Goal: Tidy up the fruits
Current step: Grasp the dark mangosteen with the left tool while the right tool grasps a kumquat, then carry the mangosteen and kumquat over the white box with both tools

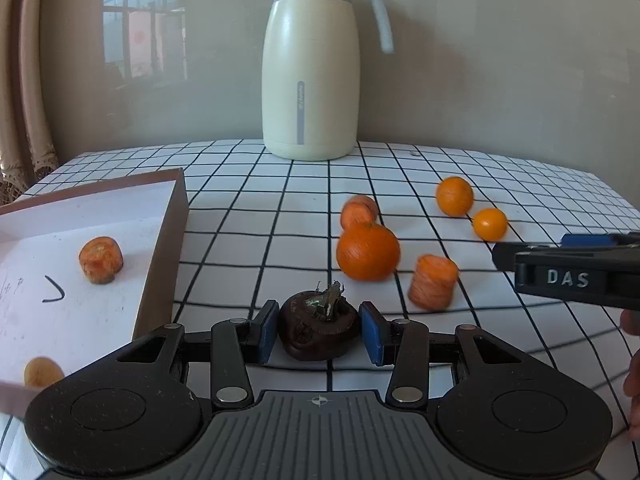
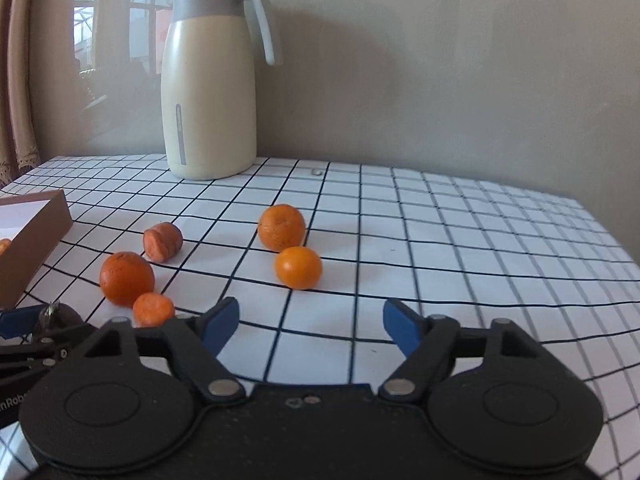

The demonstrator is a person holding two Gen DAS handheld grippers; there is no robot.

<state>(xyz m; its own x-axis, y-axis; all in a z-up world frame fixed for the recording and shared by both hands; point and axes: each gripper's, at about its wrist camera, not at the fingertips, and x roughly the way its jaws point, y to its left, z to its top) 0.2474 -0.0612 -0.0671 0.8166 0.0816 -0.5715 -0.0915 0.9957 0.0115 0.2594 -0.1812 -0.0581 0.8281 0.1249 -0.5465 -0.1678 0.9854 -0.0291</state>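
A dark brown fruit (image 1: 316, 330) with a dried stem lies on the checked cloth, and the blue pads of my left gripper (image 1: 320, 332) press on both its sides. Beyond it lie a large orange (image 1: 368, 251), two carrot chunks (image 1: 433, 282) (image 1: 359, 210) and two more oranges (image 1: 455, 196) (image 1: 489, 223). My right gripper (image 2: 312, 326) stands open over bare cloth, nothing between its fingers. The smooth small orange (image 2: 298, 267) sits just ahead of it, with a rougher orange (image 2: 281, 227) behind. The left gripper (image 2: 24, 322) and the dark fruit (image 2: 60, 314) show at the right wrist view's lower left.
A shallow brown box (image 1: 178, 216) with a white floor stands at the left; a carrot chunk (image 1: 101, 260) and another orange piece (image 1: 43, 372) lie in it. A cream thermos jug (image 1: 310, 68) stands at the back by the wall. The right gripper's body (image 1: 560, 276) juts in from the right.
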